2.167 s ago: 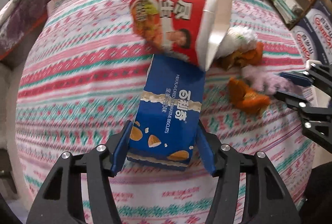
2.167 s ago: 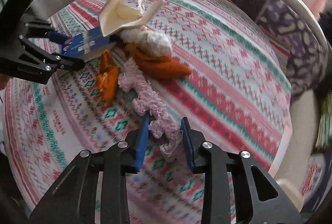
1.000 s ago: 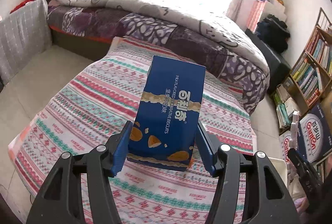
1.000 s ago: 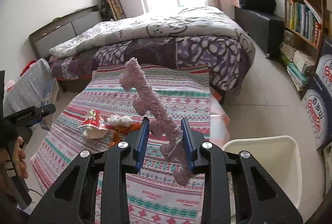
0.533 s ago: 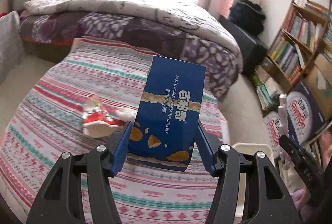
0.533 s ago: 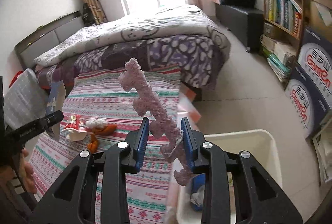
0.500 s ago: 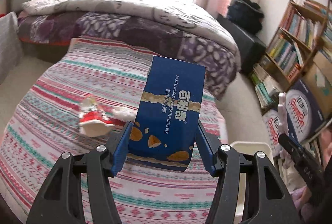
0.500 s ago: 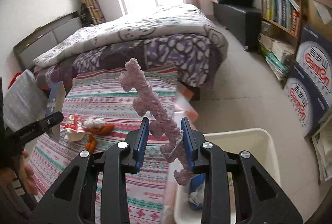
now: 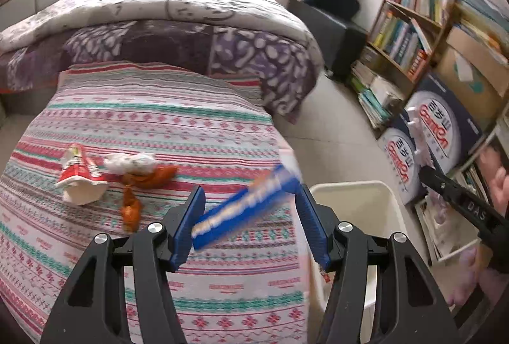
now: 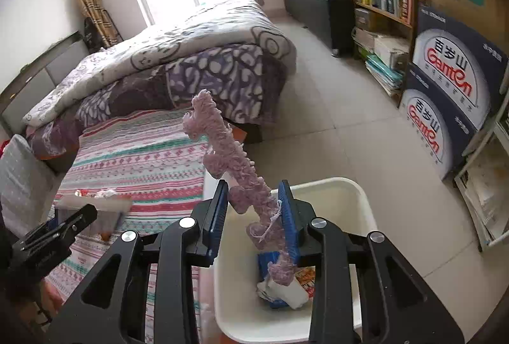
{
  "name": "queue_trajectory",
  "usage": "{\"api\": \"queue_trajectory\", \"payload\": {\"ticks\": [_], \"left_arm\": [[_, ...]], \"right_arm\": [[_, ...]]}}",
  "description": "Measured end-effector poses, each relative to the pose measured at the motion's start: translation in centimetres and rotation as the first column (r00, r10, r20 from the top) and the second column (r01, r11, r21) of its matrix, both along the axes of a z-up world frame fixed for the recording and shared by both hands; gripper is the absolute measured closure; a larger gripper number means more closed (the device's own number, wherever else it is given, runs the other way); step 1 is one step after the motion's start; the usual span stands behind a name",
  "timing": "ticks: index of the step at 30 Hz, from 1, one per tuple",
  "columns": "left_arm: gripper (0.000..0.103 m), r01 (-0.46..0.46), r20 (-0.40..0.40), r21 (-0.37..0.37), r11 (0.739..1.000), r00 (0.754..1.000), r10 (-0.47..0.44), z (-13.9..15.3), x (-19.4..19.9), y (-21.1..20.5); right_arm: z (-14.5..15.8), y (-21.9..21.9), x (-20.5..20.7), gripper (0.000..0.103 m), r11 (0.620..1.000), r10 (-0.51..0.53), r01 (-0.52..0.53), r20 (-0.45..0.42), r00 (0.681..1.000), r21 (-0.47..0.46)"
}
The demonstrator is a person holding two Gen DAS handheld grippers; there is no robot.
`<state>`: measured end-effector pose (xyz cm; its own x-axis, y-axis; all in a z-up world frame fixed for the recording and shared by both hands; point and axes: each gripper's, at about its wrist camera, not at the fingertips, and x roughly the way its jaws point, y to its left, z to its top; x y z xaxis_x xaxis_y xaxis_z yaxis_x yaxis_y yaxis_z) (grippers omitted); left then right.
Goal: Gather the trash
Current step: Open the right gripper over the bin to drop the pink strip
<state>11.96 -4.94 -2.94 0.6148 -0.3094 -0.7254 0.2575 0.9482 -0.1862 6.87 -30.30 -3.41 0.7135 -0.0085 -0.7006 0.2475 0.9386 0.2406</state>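
A blue biscuit box (image 9: 245, 207) lies slanted and blurred between the pads of my left gripper (image 9: 250, 189), which stays shut on it above the striped blanket's edge, just left of the white bin (image 9: 356, 188). My right gripper (image 10: 254, 188) is shut on a pink fluffy strip (image 10: 222, 146) that sticks up past its fingertips and hangs down over the bin (image 10: 350, 185). Blue, white and red wrappers (image 10: 280, 290) lie inside the bin. On the blanket remain a red noodle cup (image 9: 79, 178), a white tissue wad (image 9: 130, 161) and orange peels (image 9: 152, 177).
The striped blanket (image 9: 159, 121) covers a low bed beside a bigger bed with a purple quilt (image 9: 222, 57). A bookshelf (image 9: 410, 35) and stacked water cartons (image 10: 451, 83) line the right wall. Tiled floor (image 10: 334, 108) runs between them and the bin.
Both grippers have swung right, from over the blanket to the bin. The biscuit box, upright between the left pads before, now lies slanted and blurred. The pink strip now hangs over the bin.
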Motion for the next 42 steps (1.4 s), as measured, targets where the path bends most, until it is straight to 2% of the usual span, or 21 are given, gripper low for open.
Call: {"api": "queue_trajectory", "payload": {"ticks": [4, 11, 13, 15, 16, 17, 18, 20, 22, 24, 26, 29, 31, 33, 34, 35, 37, 39, 40, 42], "left_arm": [[0.046, 0.025, 0.0, 0.007, 1.0, 1.0, -0.025, -0.1, 0.1, -1.1], [0.049, -0.022, -0.057, -0.039, 0.999, 0.998, 0.019, -0.7, 1.6, 0.3], [0.049, -0.013, -0.082, -0.011, 1.0, 0.997, 0.012, -1.0, 2.0, 0.3], [0.044, 0.051, -0.168, 0.067, 0.996, 0.985, -0.039, -2.2, 2.8, -0.3], [0.035, 0.078, -0.238, 0.116, 0.99, 0.97, -0.049, -3.3, 3.3, -0.5], [0.035, 0.059, -0.285, 0.136, 0.989, 0.958, -0.018, -4.4, 3.6, 0.0], [0.035, 0.006, -0.327, 0.125, 0.992, 0.945, 0.035, -5.4, 3.8, 0.9], [0.034, -0.086, -0.427, 0.067, 0.994, 0.898, 0.106, -7.1, 4.1, 2.2], [0.034, -0.206, -0.503, -0.022, 0.978, 0.848, 0.168, -8.3, 3.8, 3.4], [0.031, -0.303, -0.526, -0.064, 0.951, 0.82, 0.226, -9.1, 3.1, 3.8], [0.026, -0.408, -0.552, -0.125, 0.904, 0.786, 0.278, -9.7, 2.5, 4.2], [0.026, -0.501, -0.553, -0.155, 0.851, 0.758, 0.346, -10.2, 3.0, 4.5], [0.026, -0.534, -0.555, -0.142, 0.833, 0.74, 0.38, -10.7, 4.0, 4.2], [0.025, -0.549, -0.576, -0.084, 0.832, 0.708, 0.409, -11.4, 4.7, 3.7], [0.024, -0.544, -0.577, -0.056, 0.837, 0.702, 0.418, -11.8, 4.9, 3.4], [0.018, -0.529, -0.555, -0.044, 0.847, 0.719, 0.42, -11.7, 5.0, 2.9], [0.016, -0.482, -0.52, 0.024, 0.876, 0.742, 0.423, -11.6, 4.8, 1.6], [0.015, -0.423, -0.478, 0.079, 0.903, 0.778, 0.407, -11.7, 4.6, 0.3], [0.016, -0.379, -0.456, 0.099, 0.92, 0.805, 0.381, -11.6, 4.4, -0.2], [0.03, -0.345, -0.438, 0.094, 0.934, 0.828, 0.35, -11.3, 4.1, -0.3]], "right_arm": [[0.1, -1.1, -0.6, 0.072, 1.0, -0.027, 0.027, 0.005, 1.0, 0.0], [-0.4, -2.2, -1.1, 0.072, 0.999, -0.035, 0.035, -0.021, 0.999, 0.006], [-0.5, -2.4, -1.2, 0.072, 0.999, -0.035, 0.035, -0.027, 0.999, 0.008], [-0.6, -2.6, -1.3, 0.072, 0.999, -0.035, 0.035, -0.029, 0.999, 0.012], [-0.6, -2.6, -1.2, 0.072, 0.999, -0.034, 0.035, -0.028, 0.999, 0.013], [-0.6, -2.6, -1.2, 0.072, 0.999, -0.032, 0.033, -0.028, 0.999, 0.014], [-0.6, -2.6, -1.3, 0.072, 0.999, -0.03, 0.031, -0.029, 0.999, 0.019], [-0.7, -2.4, -1.2, 0.072, 0.999, -0.024, 0.024, -0.027, 0.999, 0.027], [-0.6, -2.0, -1.3, 0.072, 1.0, -0.014, 0.014, -0.023, 1.0, 0.023], [-0.6, -1.6, -1.2, 0.072, 1.0, -0.001, 0.001, -0.022, 1.0, 0.008], [-0.6, -1.3, -1.1, 0.072, 1.0, 0.005, -0.004, -0.024, 1.0, 0.006], [-0.7, -1.2, -1.0, 0.072, 1.0, 0.007, -0.006, -0.026, 1.0, 0.02], [-0.8, -1.2, -1.0, 0.072, 1.0, 0.007, -0.007, -0.031, 1.0, 0.019], [-1.0, -1.3, -0.9, 0.072, 1.0, 0.008, -0.007, -0.038, 0.999, 0.021], [-1.0, -1.3, -0.8, 0.072, 1.0, 0.008, -0.007, -0.041, 0.999, 0.022], [-1.1, -1.3, -0.8, 0.072, 1.0, 0.008, -0.007, -0.045, 0.999, 0.022], [-1.2, -1.3, -0.6, 0.071, 1.0, 0.011, -0.01, -0.049, 0.999, 0.024], [-1.2, -1.2, -0.5, 0.071, 1.0, 0.016, -0.015, -0.052, 0.999, 0.026], [-1.2, -1.1, -0.5, 0.071, 1.0, 0.018, -0.017, -0.052, 0.998, 0.026], [-1.2, -0.8, -0.4, 0.071, 0.999, 0.024, -0.023, -0.05, 0.998, 0.027]]}}
